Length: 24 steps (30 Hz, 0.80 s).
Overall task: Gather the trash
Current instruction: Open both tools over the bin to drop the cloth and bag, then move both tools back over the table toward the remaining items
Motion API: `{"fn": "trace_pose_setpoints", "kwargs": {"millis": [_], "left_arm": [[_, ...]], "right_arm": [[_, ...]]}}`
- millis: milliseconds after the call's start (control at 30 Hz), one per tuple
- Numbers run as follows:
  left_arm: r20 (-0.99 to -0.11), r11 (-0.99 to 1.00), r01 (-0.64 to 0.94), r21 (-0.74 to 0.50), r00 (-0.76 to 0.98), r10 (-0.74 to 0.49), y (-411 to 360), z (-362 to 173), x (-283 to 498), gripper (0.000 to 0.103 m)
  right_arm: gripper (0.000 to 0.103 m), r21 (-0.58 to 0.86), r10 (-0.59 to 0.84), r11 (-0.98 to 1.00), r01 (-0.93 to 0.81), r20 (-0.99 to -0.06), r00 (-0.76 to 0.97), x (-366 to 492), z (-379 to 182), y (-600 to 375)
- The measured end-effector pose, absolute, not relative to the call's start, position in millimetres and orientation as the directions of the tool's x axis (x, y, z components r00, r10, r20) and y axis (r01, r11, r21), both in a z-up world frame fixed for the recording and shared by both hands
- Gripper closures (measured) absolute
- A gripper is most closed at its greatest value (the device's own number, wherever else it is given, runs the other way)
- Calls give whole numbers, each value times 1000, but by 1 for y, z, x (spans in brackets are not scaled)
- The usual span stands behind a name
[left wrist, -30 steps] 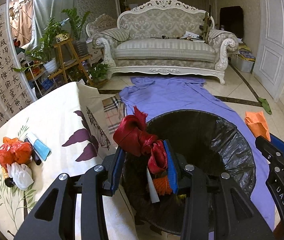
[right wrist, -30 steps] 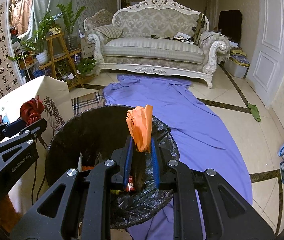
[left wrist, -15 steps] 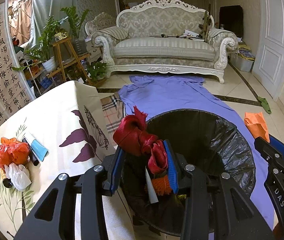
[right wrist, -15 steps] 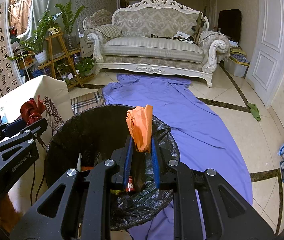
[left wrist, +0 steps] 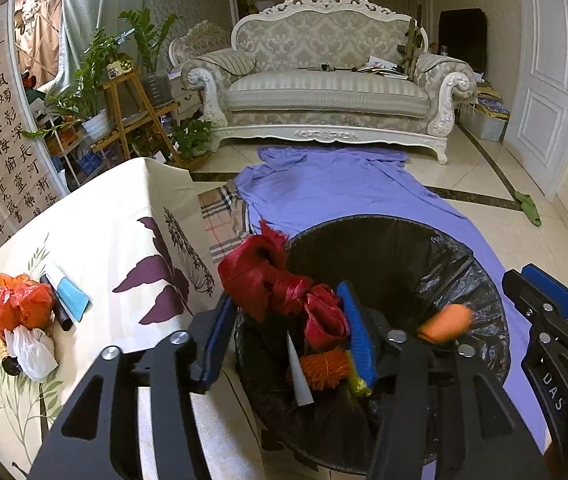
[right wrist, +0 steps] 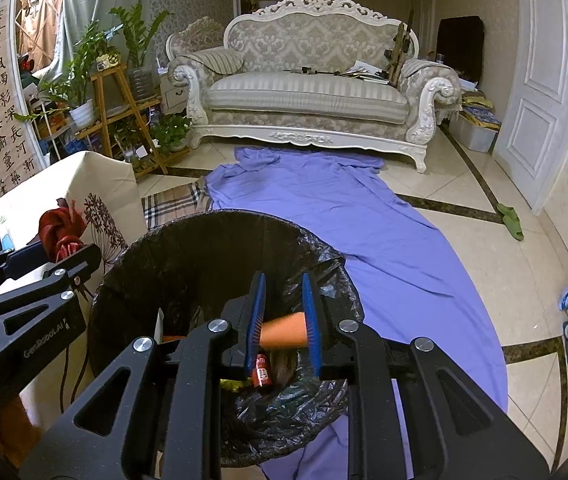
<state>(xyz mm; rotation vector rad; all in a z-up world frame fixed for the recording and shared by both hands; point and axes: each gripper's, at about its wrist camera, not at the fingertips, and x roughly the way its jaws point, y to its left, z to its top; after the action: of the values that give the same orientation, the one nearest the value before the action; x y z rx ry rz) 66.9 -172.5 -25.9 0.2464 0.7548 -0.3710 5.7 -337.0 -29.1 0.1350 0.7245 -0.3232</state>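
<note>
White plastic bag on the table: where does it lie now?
In the left wrist view the white plastic bag lies far left on the flowered tablecloth, just below the orange bag and touching it, left of the black bin.

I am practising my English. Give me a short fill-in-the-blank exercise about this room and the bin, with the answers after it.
1. The bin is lined with a ___ bag.
2. Behind the purple sheet on the floor stands a ___.
3. The green slippers lie near the white ___.
Answers: black; sofa; door.
</note>
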Motion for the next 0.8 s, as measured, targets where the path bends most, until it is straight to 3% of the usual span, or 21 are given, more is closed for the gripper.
{"fn": "trace_pose_setpoints", "kwargs": {"millis": [233, 300, 433, 800], "left_arm": [[-700, 916, 394, 80, 676, -229, -170, -25, 67, 34], [-697, 918, 389, 82, 681, -226, -168, -23, 66, 32], [-694, 920, 384, 73, 682, -230, -163, -21, 65, 31], [-685, 936, 344, 77, 700, -201, -142, -12, 68, 27]], "right_arm": [[75, 9, -254, 937, 349, -667, 700, 7, -31, -337], [68, 9, -260, 934, 356, -665, 700, 6, -30, -338], [67, 3, -269, 932, 361, -662, 699, 4, -28, -337], [48, 3, -265, 936, 352, -652, 711, 6, -20, -323]]}}
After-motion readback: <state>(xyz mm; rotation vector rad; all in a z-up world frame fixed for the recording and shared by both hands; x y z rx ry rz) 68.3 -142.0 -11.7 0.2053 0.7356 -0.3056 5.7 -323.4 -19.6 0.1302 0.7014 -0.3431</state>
